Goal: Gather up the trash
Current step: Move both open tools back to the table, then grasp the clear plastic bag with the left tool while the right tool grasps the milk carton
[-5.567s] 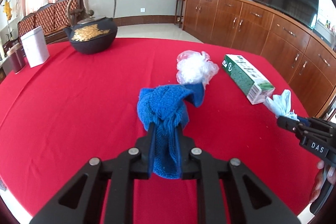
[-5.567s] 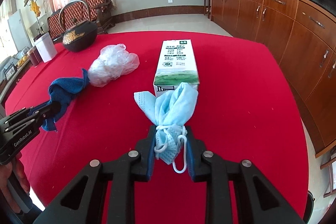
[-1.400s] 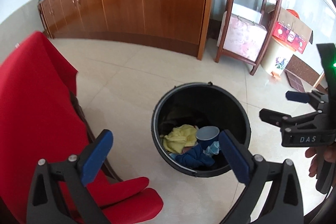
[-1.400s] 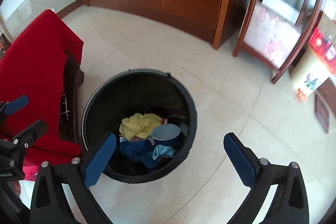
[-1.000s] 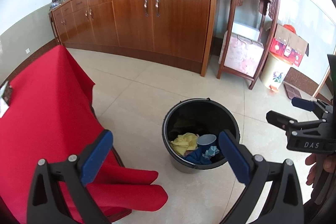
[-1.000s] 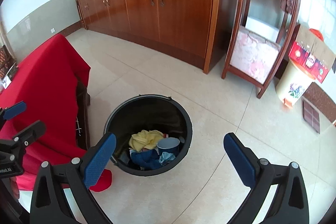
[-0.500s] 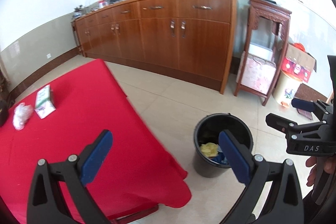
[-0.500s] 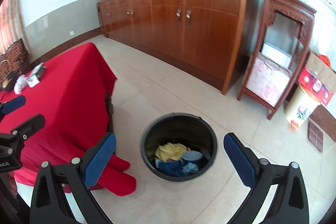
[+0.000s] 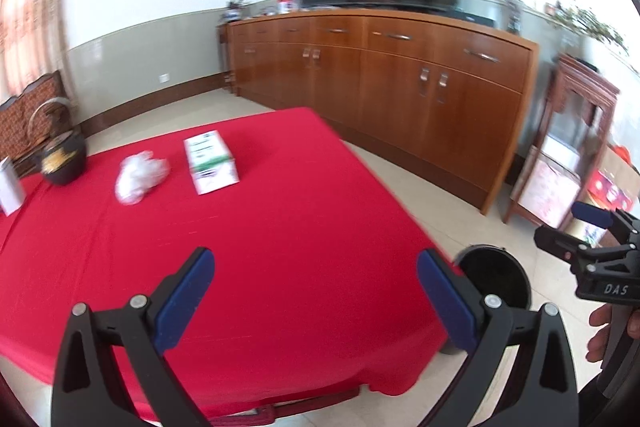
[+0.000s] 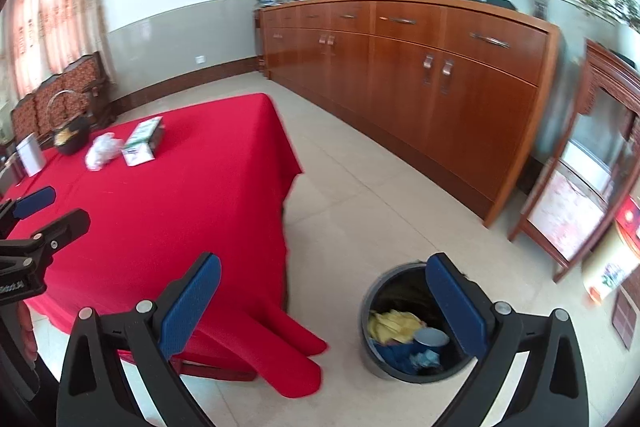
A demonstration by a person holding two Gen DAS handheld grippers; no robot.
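A crumpled clear plastic bag (image 9: 140, 175) and a green-and-white carton (image 9: 210, 161) lie on the red tablecloth (image 9: 260, 247) at its far side; both also show in the right wrist view, the bag (image 10: 102, 151) left of the carton (image 10: 142, 141). A black trash bin (image 10: 412, 323) on the floor holds a yellow cloth, a blue cloth, a mask and a cup; its rim shows in the left wrist view (image 9: 504, 279). My left gripper (image 9: 316, 299) is open and empty over the near table edge. My right gripper (image 10: 324, 307) is open and empty, above the floor beside the bin.
A black iron teapot (image 9: 62, 157) and a white tin (image 9: 10, 187) stand at the table's far left. A long wooden sideboard (image 10: 420, 75) with a TV lines the wall. A wooden stand (image 10: 588, 167) and boxes are at the right. Tiled floor lies between table and sideboard.
Both grippers, open and empty, have swung up and away from the bin toward the table. The bag and carton have come into fuller view; the bin has dropped to the lower right.
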